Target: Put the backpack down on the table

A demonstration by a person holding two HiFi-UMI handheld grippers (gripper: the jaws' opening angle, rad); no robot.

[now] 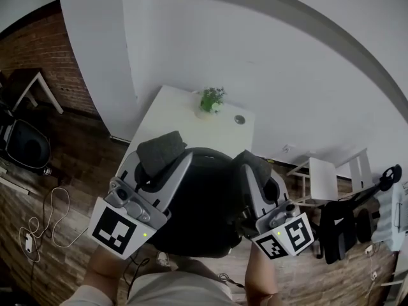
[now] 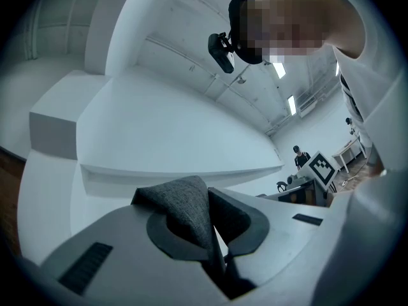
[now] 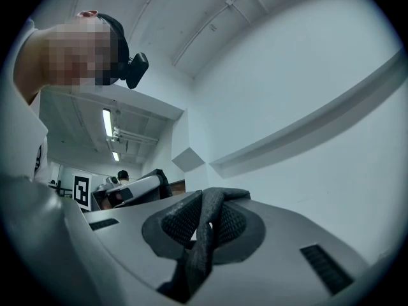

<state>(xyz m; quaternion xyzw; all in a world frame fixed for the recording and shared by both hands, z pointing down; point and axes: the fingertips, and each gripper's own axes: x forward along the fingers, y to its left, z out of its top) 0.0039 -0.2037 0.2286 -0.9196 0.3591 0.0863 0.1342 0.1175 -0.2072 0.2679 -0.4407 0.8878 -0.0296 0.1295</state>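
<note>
Holding the backpack (image 1: pixel 203 212) up in front of the body, slung between both tongs, at the near end of the white table (image 1: pixel 185 116). Pinching a fold of grey fabric (image 2: pixel 182 206) in the left tongs (image 2: pixel 213 225), pressing almost together on the cloth. Gripping a second grey strap (image 3: pixel 203 228) the same way in the right tongs (image 3: pixel 207 215), clamping tight on it. Tilting both tongs slightly upward and letting the dark bulk of the bag hang below and between them.

Not yet resting the backpack on the table, by the look of it. Seeming to hang over the near edge, with no way of telling any contact underneath. Sharing the far end of the table with a small potted plant (image 1: pixel 211 99) and a small round object (image 1: pixel 240 119), both well apart from the bag.

Judging the carry nearly done and the set-down remaining: lowering the bag until sitting on the tabletop, then spreading both tongs to let go of the fabric.
</note>
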